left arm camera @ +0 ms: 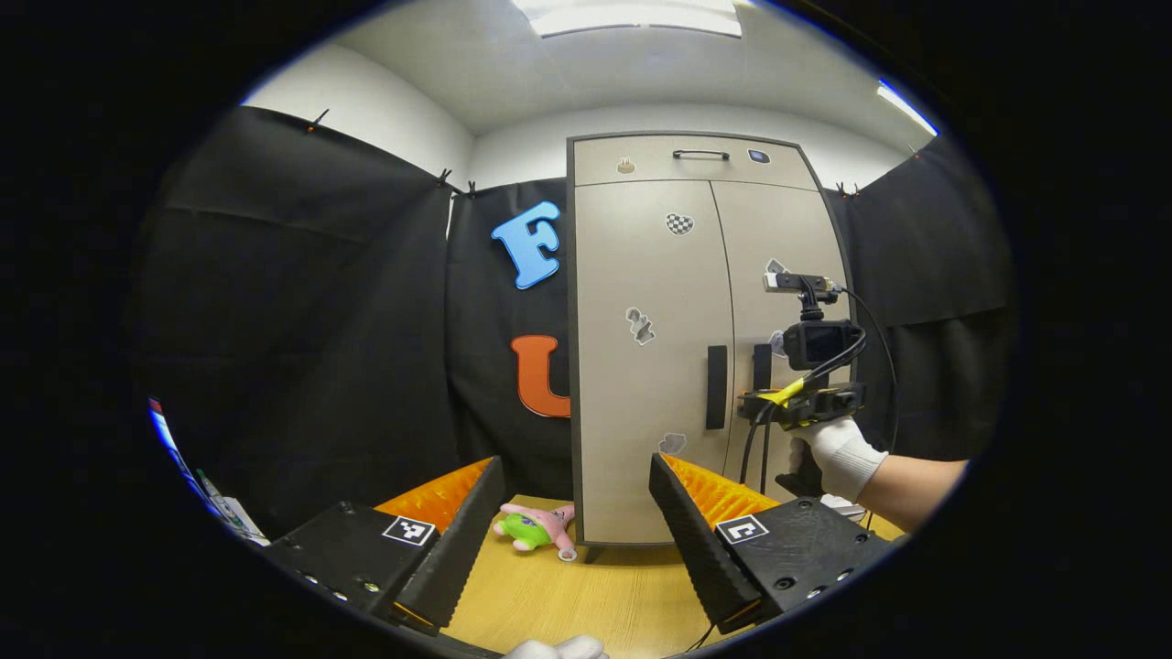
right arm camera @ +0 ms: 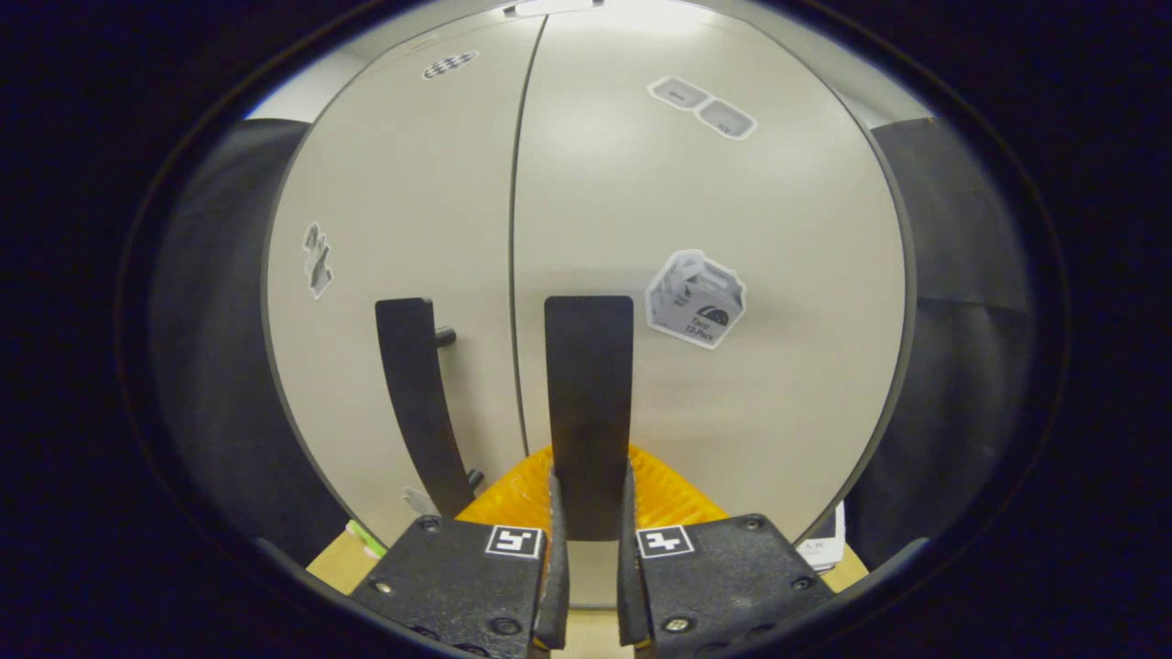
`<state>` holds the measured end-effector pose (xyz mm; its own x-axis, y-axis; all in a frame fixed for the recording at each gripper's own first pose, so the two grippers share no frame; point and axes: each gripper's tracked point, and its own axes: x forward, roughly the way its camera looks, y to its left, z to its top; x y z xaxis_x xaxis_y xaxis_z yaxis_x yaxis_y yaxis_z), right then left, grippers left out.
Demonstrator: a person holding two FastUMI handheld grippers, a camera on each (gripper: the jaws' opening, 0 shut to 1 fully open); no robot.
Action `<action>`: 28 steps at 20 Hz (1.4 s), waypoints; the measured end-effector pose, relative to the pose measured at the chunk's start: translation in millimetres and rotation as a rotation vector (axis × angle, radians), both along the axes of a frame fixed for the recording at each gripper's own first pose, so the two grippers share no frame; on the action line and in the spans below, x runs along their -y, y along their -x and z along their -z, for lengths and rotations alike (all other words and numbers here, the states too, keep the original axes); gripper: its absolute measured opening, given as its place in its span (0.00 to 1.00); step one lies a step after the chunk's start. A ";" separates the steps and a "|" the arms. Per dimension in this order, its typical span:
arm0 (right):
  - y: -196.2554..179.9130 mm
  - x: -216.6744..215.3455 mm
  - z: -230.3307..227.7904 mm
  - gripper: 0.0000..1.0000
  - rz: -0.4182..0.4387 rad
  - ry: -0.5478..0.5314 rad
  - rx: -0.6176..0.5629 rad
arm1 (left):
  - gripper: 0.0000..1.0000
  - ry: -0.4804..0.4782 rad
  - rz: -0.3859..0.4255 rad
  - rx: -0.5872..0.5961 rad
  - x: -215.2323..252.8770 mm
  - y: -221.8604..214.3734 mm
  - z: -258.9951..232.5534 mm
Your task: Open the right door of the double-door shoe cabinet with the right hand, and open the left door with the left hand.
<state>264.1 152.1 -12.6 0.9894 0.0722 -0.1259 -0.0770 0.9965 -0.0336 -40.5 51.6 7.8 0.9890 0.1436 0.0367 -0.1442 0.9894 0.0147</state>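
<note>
Right gripper (right arm camera: pixel 591 540) is gripping the right handle (right arm camera: pixel 589 412); left gripper (left arm camera: pixel 572 531) is waiting, open.

I am holding the right gripper straight in front of the right door (right arm camera: pixel 714 275), its fingers nearly closed with the handle's lower end between them, pressing from both sides, because pulling there should swing this door out from the middle seam. The door is sitting flush, not yet opened. The left handle (right arm camera: pixel 417 403) is standing just to the left of my right gripper, free. My left gripper is hanging well back from the cabinet (left arm camera: pixel 641 366) with its fingers spread wide and holding nothing; I judge it is staying clear so the right door has room first. The left door (left arm camera: pixel 641 348) is ahead of it, slightly right, closed. A plush toy (left arm camera: pixel 538 529) is lying on the table (left arm camera: pixel 568 604) between its fingers and the cabinet.
</note>
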 end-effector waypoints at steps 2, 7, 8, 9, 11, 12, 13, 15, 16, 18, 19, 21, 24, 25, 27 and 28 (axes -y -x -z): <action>4.8 -0.4 0.6 0.20 -0.024 0.014 0.001 | 0.95 0.005 0.002 0.000 -0.5 -0.1 -0.2; 27.3 -3.8 4.1 0.16 -0.064 0.015 -0.005 | 0.95 0.009 0.015 -0.005 0.5 -0.1 1.2; 34.6 0.2 2.6 0.16 -0.065 0.014 -0.007 | 0.95 0.008 0.019 -0.005 0.1 0.6 0.6; 40.5 2.9 1.5 0.16 -0.069 0.007 -0.012 | 0.95 0.006 0.022 -0.005 -1.7 2.3 0.1; 43.8 5.2 0.9 0.16 -0.069 0.005 -0.013 | 0.95 0.004 0.024 -0.003 -2.9 2.4 -0.5; 45.0 6.5 0.6 0.16 -0.069 0.013 -0.011 | 0.95 0.005 0.029 -0.004 -2.7 2.3 -0.3; 48.6 9.3 1.1 0.16 -0.068 0.016 -0.007 | 0.95 0.008 0.035 -0.005 -1.2 1.1 1.1; 54.8 11.6 0.0 0.14 -0.074 0.006 -0.009 | 0.95 0.005 0.040 -0.008 -2.0 -2.1 3.3; 56.4 13.5 -0.2 0.16 -0.078 0.005 -0.010 | 0.95 0.004 0.040 -0.010 -1.4 -2.7 4.5; 59.9 16.0 -0.4 0.16 -0.082 0.011 -0.010 | 0.95 0.006 0.051 -0.016 3.1 -1.3 8.4; 61.6 17.0 -1.0 0.16 -0.082 0.009 -0.011 | 0.95 0.006 0.056 -0.020 4.0 -2.7 10.2; 66.2 18.5 -1.8 0.16 -0.084 -0.001 -0.012 | 0.95 0.005 0.067 -0.022 7.7 -3.1 13.5; 71.7 23.5 -1.6 0.16 -0.083 0.003 -0.010 | 0.95 0.005 0.079 -0.025 20.8 9.9 18.9; 72.6 24.5 -1.6 0.16 -0.082 0.003 -0.011 | 0.95 0.007 0.084 -0.027 22.4 9.1 19.6; 75.6 28.0 -2.6 0.16 -0.077 0.007 -0.009 | 0.95 0.009 0.095 -0.034 26.8 6.7 20.9; 77.1 31.0 -2.8 0.16 -0.073 0.004 -0.009 | 0.95 0.007 0.101 -0.036 29.9 6.0 22.0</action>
